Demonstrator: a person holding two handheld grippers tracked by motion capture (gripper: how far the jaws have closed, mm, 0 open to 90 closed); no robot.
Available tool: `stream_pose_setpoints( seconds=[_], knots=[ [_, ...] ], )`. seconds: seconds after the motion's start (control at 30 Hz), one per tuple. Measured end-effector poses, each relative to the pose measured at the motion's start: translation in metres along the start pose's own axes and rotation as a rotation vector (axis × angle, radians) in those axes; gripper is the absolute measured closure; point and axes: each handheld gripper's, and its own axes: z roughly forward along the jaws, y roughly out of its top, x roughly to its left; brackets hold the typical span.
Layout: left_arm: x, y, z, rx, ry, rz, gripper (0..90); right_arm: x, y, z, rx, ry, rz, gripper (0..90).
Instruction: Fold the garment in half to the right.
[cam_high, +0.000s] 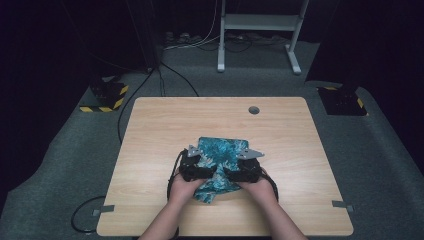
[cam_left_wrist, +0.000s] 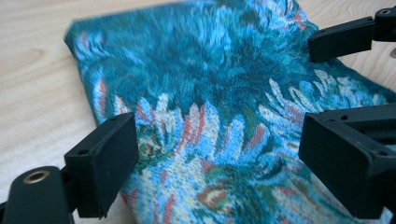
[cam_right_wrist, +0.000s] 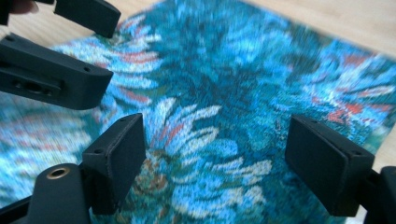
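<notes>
Two hand-held grippers sit side by side over a teal patterned cloth (cam_high: 220, 160) near the middle of the wooden table (cam_high: 150, 130), a bit toward the person's edge. Left gripper (cam_high: 196, 161) is at the cloth's left part, right gripper (cam_high: 243, 162) at its right part, both pointing away from the person, a hand behind each. Cloth is blue-green with pale and orange-red feathery marks, folded into a rough rectangle; one corner hangs down toward the person between the two hands. In the left gripper view the jaws stand wide apart, pads (cam_left_wrist: 109, 163) clear of each other, with the cloth (cam_left_wrist: 210, 93) lying flat under and between them; nothing is pinched. The other gripper's black jaws come in at the right edge of that view, close by. In the right gripper view the jaws are also spread wide, pads (cam_right_wrist: 119, 158) not pressing anything, cloth (cam_right_wrist: 243, 93) spread beneath; the left gripper's jaws show at upper left, just beside. Whether any jaw tip touches the fabric surface is hard to tell, since both close views are blurred. Table has a small round hole (cam_high: 254, 110) near its far edge, well apart from the cloth. Grey carpet floor (cam_high: 60, 165) surrounds the table.
</notes>
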Motion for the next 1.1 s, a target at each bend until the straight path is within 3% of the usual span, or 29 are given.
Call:
stream_pose_setpoints(
  seconds=[0.17, 0.33, 0.47, 0.7, 0.83, 1.1],
  knots=[
    [0.004, -0.001, 0.000, 0.008, 0.009, -0.008, 13.0, -0.001, -0.002, 0.003, 0.018, -0.004, 0.000, 19.6],
    [0.007, 0.000, -0.014, -0.012, 0.008, -0.011, 12.7, -0.003, 0.002, -0.005, 0.008, -0.012, 0.011, 17.7],
    [-0.003, -0.004, -0.036, -0.058, -0.012, 0.001, 12.6, 0.005, 0.005, -0.026, -0.047, 0.000, 0.015, 17.3],
    [-0.023, -0.018, -0.042, -0.055, -0.038, 0.013, 12.6, 0.028, -0.003, -0.043, -0.072, 0.034, -0.001, 17.3],
    [-0.029, -0.029, -0.039, -0.039, -0.045, 0.008, 12.6, 0.036, -0.014, -0.043, -0.053, 0.035, 0.003, 17.2],
    [-0.035, -0.040, -0.034, -0.010, 0.004, 0.049, 13.3, 0.035, -0.032, -0.034, 0.019, 0.004, 0.006, 17.1]
  ],
)
